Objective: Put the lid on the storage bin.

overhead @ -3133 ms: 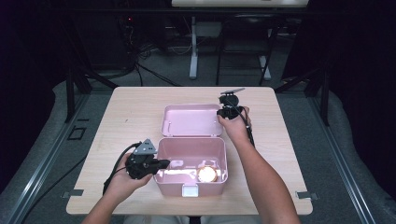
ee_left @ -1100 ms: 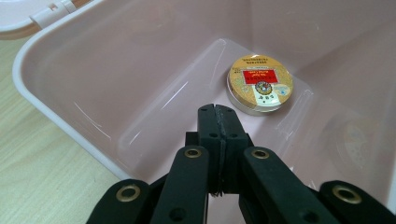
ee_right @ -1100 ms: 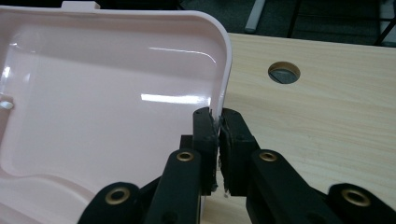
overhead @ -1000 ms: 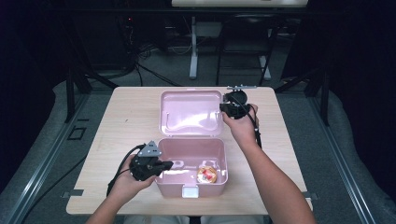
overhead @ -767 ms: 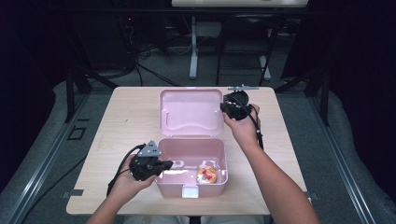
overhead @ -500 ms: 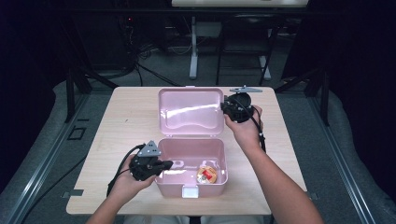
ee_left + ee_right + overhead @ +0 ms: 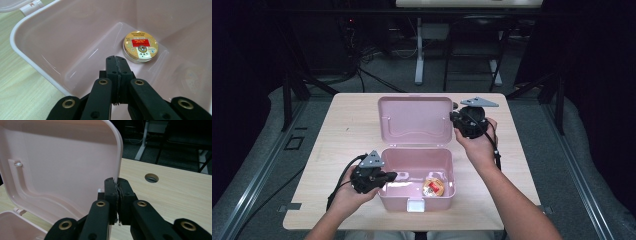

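Item: pink lidded box [image 7: 414,172], on a pale wooden table [image 7: 347,135], just short of the table's 6 o'clock edge in the high view. Body open at the top, white latch at its near wall. Lid [image 7: 414,120] hinged at the body's 12 o'clock side, raised and leaning back, inner face with moulded ridge toward the camera.

Contents: one round gold tin [image 7: 140,46] with a red label, lying flat on the box floor toward the 4 o'clock corner in the high view; at 1 o'clock from the jaws in the left gripper view.

Left gripper [image 7: 116,61]: jaws together, pad faces meeting with nothing between them. Tips poke over the box's 9 o'clock wall, above the inside floor; apart from the tin. Whether the gripper's underside rests on the rim cannot be told. Held in the person's left hand [image 7: 349,192] at the box's 8 o'clock.

Right gripper [image 7: 115,183]: jaws closed on the lid's 3 o'clock edge, the thin pink rim running into the seam between the pads in the right gripper view. Held in the person's right hand [image 7: 477,142], at 3 o'clock of the lid in the high view, grey three-cornered plate on top.

Table: a round cable hole [image 7: 151,177] at 1 o'clock from the right gripper's jaws.
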`<state>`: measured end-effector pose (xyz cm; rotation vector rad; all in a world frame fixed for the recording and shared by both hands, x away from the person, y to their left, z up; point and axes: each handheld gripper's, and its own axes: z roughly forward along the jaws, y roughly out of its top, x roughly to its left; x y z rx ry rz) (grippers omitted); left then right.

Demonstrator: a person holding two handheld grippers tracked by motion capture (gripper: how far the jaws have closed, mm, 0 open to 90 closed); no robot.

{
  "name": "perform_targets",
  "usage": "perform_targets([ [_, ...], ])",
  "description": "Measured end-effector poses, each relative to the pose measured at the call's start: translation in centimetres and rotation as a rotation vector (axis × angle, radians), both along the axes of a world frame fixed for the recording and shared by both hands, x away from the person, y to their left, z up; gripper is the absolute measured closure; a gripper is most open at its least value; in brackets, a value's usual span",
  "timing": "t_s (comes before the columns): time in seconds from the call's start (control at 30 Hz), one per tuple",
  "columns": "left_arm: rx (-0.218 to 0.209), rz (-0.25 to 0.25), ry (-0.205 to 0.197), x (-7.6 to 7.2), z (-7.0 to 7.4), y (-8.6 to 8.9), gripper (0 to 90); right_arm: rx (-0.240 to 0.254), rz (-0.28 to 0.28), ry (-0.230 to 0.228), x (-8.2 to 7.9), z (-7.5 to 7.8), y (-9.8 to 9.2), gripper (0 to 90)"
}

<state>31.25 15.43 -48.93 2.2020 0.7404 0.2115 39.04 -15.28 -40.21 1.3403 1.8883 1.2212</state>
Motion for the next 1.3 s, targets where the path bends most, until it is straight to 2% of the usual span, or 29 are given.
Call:
perform_targets([
  [0.4,-0.004,0.008,-0.006,0.1,0.0,0.0,90.0,0.009,0.013,-0.060,-2.3,-0.1,-0.3,87.5],
  [0.63,-0.005,0.010,-0.006,0.1,0.0,0.0,90.0,0.019,0.025,-0.079,-3.2,-0.1,-0.5,87.5],
  [1.0,-0.008,0.027,-0.011,0.1,0.0,0.0,90.0,-0.010,0.025,-0.152,-5.0,-0.7,-0.3,87.6],
  [1.3,-0.009,0.037,-0.009,0.2,0.5,-0.1,87.7,-0.005,0.032,-0.145,-5.3,-0.7,-0.5,87.3],
])
